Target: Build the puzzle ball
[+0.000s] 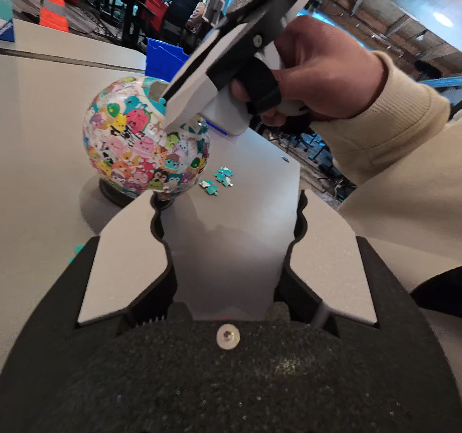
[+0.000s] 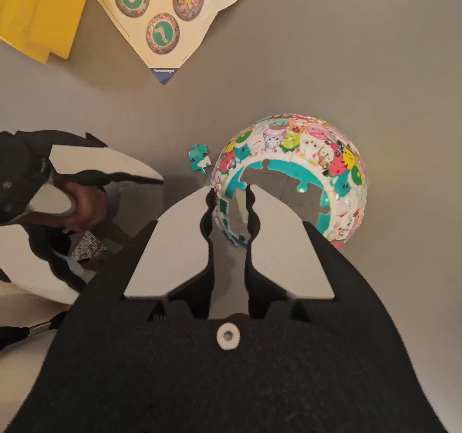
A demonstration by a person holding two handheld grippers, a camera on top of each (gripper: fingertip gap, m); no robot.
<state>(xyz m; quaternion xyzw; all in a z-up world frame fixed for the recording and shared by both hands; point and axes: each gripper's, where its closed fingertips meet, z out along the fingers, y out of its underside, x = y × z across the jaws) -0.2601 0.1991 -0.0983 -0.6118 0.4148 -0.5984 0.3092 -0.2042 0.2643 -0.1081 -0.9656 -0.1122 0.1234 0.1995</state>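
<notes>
1. Colourful cartoon figures covered the puzzle ball [image 1: 146,137], which sat on a dark ring stand [image 1: 115,195] on the grey table [image 1: 237,221], just ahead and left of the left gripper's [image 1: 226,208] tips.
2. Its jaws stood wide apart with only bare table between them.
3. At the top of the ball the right gripper [image 2: 230,191] straddled the rim of the unfinished opening [image 2: 282,188], one finger outside the shell and one inside.
4. Its jaws stood narrowly apart; whether they pinched the rim or a piece could not be told.
5. Teal-edged pieces ringed the opening, with a grey inner surface showing through it.
6. One loose teal piece [image 2: 199,157] lay on the table just ahead and left of the right jaws, beside the ball.
7. Three more loose pieces [image 1: 217,180] lay ahead of the left jaws, right of the ball.
8. Farther ahead of the right jaws lay an instruction sheet [image 2: 165,16] and yellow paper [image 2: 37,11].
</notes>
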